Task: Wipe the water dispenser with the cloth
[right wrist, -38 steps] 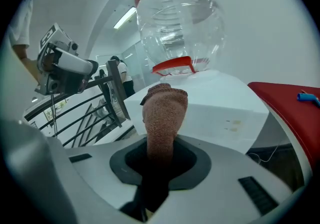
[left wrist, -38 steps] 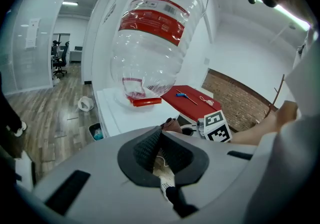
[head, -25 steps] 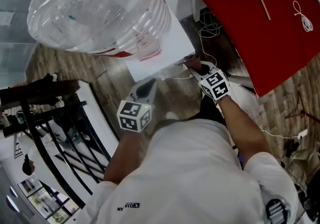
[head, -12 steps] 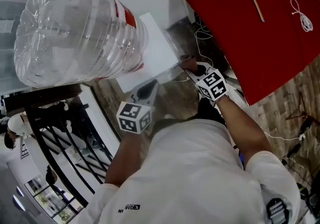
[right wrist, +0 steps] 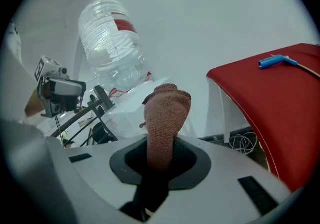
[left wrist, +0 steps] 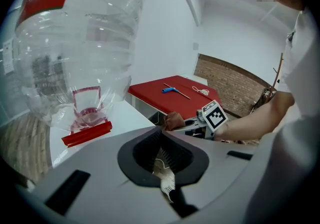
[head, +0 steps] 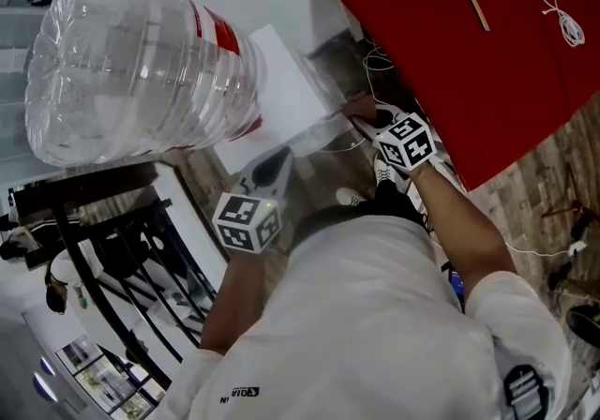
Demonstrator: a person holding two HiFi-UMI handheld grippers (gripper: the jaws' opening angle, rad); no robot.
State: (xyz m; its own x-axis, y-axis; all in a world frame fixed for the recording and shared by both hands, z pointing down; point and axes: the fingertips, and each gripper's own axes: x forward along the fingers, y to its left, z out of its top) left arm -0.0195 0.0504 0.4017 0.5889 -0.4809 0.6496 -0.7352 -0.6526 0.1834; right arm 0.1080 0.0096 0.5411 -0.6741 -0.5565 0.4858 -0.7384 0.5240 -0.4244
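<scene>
1. The clear water bottle at 10 o'clock carries a red label; its writing is too blurred to read.
2. The right gripper fingers clench a brown cloth at 1 o'clock, near the white dispenser corner.
3. The left gripper fingers are released and hold nothing.

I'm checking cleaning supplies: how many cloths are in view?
1: a brown cloth clamped in the right tool, near the water dispenser's corner. Others may be hidden.
</scene>
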